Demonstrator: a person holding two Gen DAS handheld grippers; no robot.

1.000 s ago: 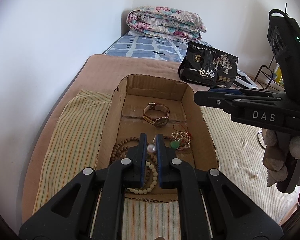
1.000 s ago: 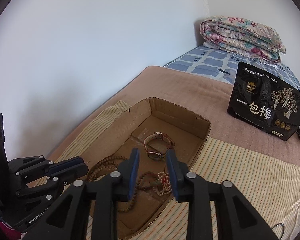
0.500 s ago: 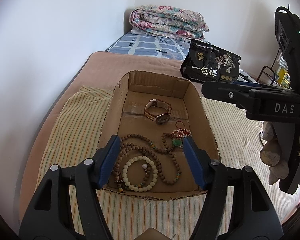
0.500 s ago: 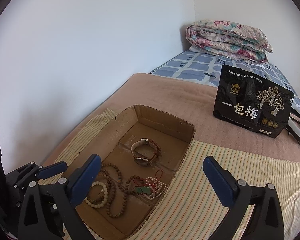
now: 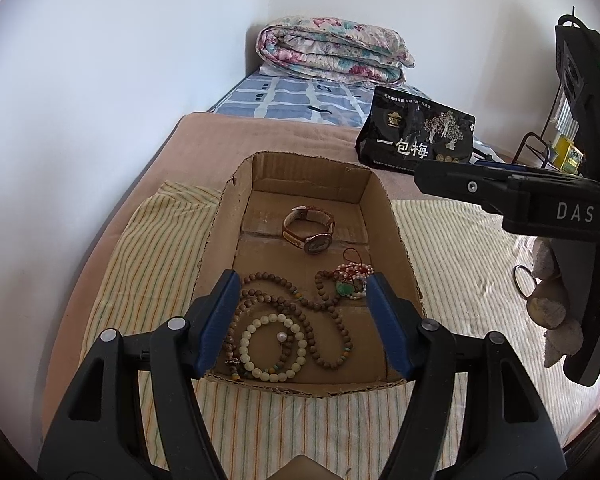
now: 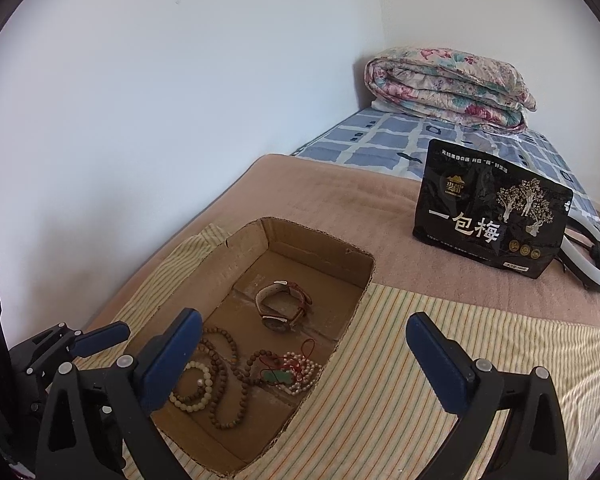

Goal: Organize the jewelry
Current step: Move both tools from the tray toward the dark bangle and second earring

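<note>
A shallow cardboard box (image 5: pixel 392 216) (image 6: pixel 360 300) lies on a striped cloth. In it lie a brown-strap watch (image 5: pixel 310 230) (image 6: pixel 282 308), a long brown bead string (image 5: pixel 300 304) (image 6: pixel 228 364), a cream bead bracelet (image 5: pixel 272 350) (image 6: pixel 192 390) with a small pearl (image 5: pixel 281 336) inside its ring, and a red-cord charm with a green stone (image 5: pixel 350 280) (image 6: pixel 286 372). My left gripper (image 5: pixel 300 300) is open and empty above the box's near end. My right gripper (image 6: pixel 300 338) is open and empty, above the box's right side.
A black snack bag (image 5: pixel 414 140) (image 6: pixel 488 216) stands beyond the box on the tan blanket. A folded floral quilt (image 5: pixel 332 48) (image 6: pixel 448 88) lies at the far end by the wall. A white ring light (image 6: pixel 592 256) lies to the right of the bag.
One second ago my left gripper was shut on the small pearl and my right gripper nearly closed. Both have since opened wide; the pearl now lies inside the cream bracelet.
</note>
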